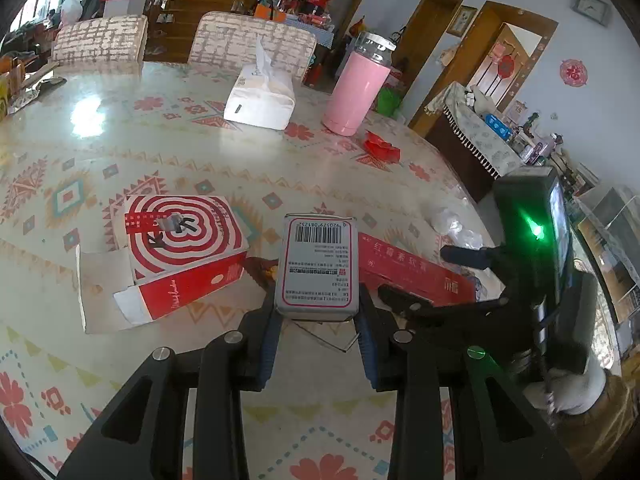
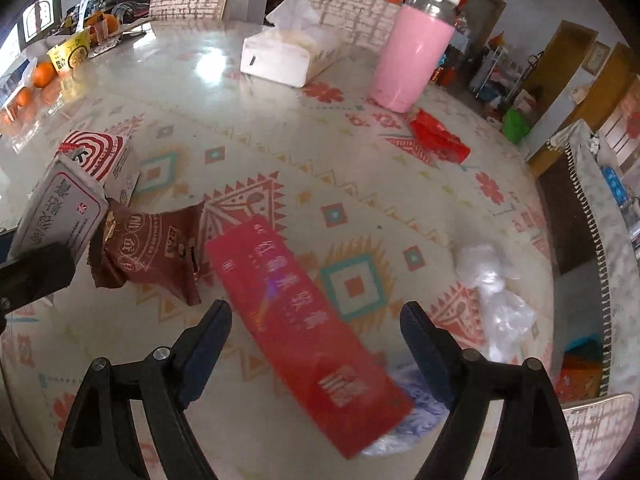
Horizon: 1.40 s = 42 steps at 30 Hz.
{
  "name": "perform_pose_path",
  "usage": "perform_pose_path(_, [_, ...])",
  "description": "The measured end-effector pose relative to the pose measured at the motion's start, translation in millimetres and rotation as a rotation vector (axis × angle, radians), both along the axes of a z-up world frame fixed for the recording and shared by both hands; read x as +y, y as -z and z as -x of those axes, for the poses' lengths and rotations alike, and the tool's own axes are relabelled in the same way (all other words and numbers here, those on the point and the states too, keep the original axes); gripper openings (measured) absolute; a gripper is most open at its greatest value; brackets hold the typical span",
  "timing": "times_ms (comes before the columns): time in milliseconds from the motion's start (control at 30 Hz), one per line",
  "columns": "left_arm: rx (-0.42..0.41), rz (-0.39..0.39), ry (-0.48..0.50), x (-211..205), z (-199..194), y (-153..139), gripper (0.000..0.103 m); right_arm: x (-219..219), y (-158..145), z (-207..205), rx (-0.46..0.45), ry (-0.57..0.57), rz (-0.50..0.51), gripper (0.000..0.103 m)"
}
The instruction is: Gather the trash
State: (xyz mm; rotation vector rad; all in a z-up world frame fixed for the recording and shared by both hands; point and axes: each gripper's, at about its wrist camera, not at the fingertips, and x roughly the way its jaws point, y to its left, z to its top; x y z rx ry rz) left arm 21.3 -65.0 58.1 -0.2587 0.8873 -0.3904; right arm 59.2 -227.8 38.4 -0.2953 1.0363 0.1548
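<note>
My left gripper (image 1: 318, 316) is shut on a small white box (image 1: 316, 268) with a barcode label, held just above the patterned table. The same box shows at the left edge of the right wrist view (image 2: 60, 208). My right gripper (image 2: 316, 336) stands open over a long red carton (image 2: 296, 320) that lies flat between its fingers, with neither pad touching it. A brown snack wrapper (image 2: 148, 252) lies left of the carton. A red-and-white swirl box (image 1: 184, 236) rests on the table to the left, beside the held box.
Crumpled clear plastic (image 2: 492, 292) lies near the table's right edge and a red wrapper (image 2: 438, 136) sits farther back. A pink tumbler (image 2: 408, 52) and a tissue box (image 2: 288, 52) stand at the back. Oranges (image 2: 42, 74) sit far left. Something bluish (image 2: 412, 404) shows under the carton.
</note>
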Motion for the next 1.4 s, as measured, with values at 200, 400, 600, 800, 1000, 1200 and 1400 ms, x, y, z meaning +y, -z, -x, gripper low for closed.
perform_pose_path(200, [0.000,0.001,0.001,0.0,-0.2,-0.2,0.033,2.6,9.5,12.1,0.030,0.032,-0.003,0.043])
perform_pose_path(400, [-0.001,0.003,0.001,0.2,0.0,-0.2,0.033,-15.0,-8.1,49.1,-0.008,0.104,-0.092,0.043])
perform_pose_path(600, [-0.004,-0.003,0.008,-3.2,1.6,1.5,0.033,-43.4,-25.5,104.8,-0.036,0.186,-0.218,0.043])
perform_pose_path(800, [-0.009,-0.008,0.032,-9.0,4.6,3.8,0.033,-92.2,-34.0,178.1,-0.081,0.324,-0.329,0.043])
perform_pose_path(1000, [-0.037,-0.044,0.078,-24.3,11.6,3.3,0.033,-158.9,-55.6,278.8,-0.197,0.503,-0.368,0.043])
perform_pose_path(1200, [-0.042,-0.082,0.139,-48.3,20.1,9.3,0.033,-224.0,-66.2,385.6,-0.290,0.685,-0.301,0.044])
perform_pose_path(1400, [-0.048,-0.099,0.167,-76.5,41.1,-5.5,0.033,-291.6,-62.3,466.8,-0.349,0.856,-0.294,0.044])
